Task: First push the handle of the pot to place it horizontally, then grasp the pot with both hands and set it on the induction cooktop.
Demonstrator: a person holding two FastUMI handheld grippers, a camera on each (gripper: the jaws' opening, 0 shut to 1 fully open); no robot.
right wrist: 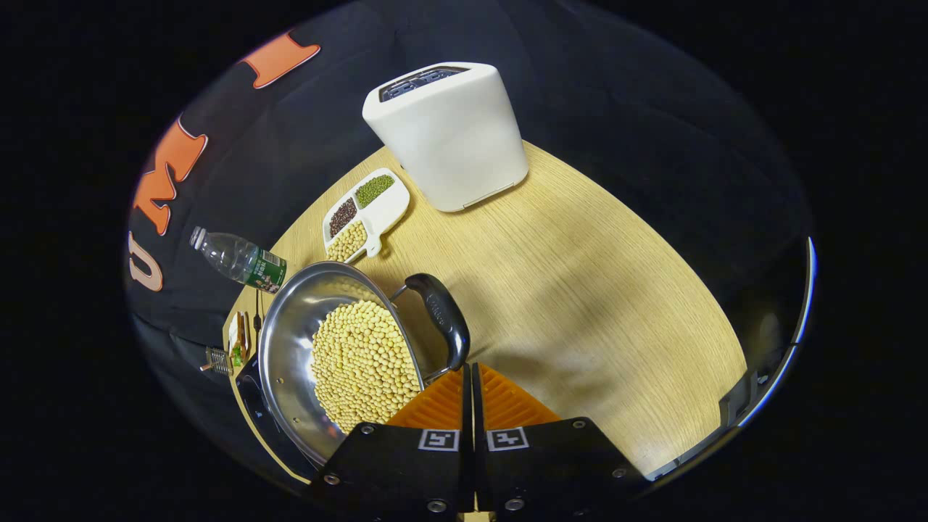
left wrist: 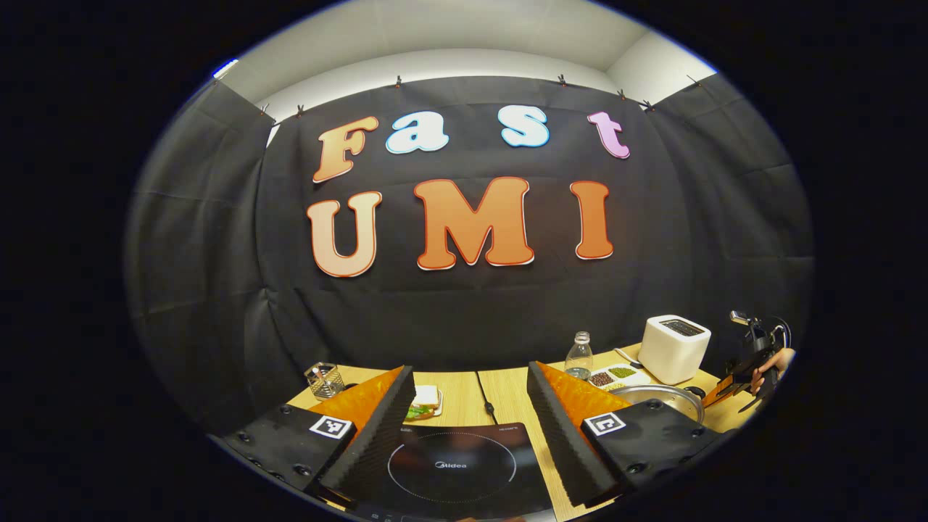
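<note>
- While I held both grippers over the wooden table (right wrist: 580, 290), it was the biggest thing before me, pale and bare on its right half.
- On it, in the left gripper view, the induction cooktop (left wrist: 453, 467) lay flat between my left gripper's (left wrist: 467, 428) fingers, which were spread wide with nothing in them.
- To the cooktop's right sat the pot (right wrist: 333, 355), steel and holding yellow beans, its dark handle (right wrist: 444, 319) arching just ahead of my right gripper (right wrist: 471, 395).
- That gripper's fingers were pressed together, pinching nothing.
- Behind the pot stood a white toaster (right wrist: 453, 134).
- Smaller things lay near: a plastic bottle (right wrist: 239, 261), a divided bean dish (right wrist: 366, 215), a sandwich plate (left wrist: 424, 402) and a small glass cup (left wrist: 324, 379).
</note>
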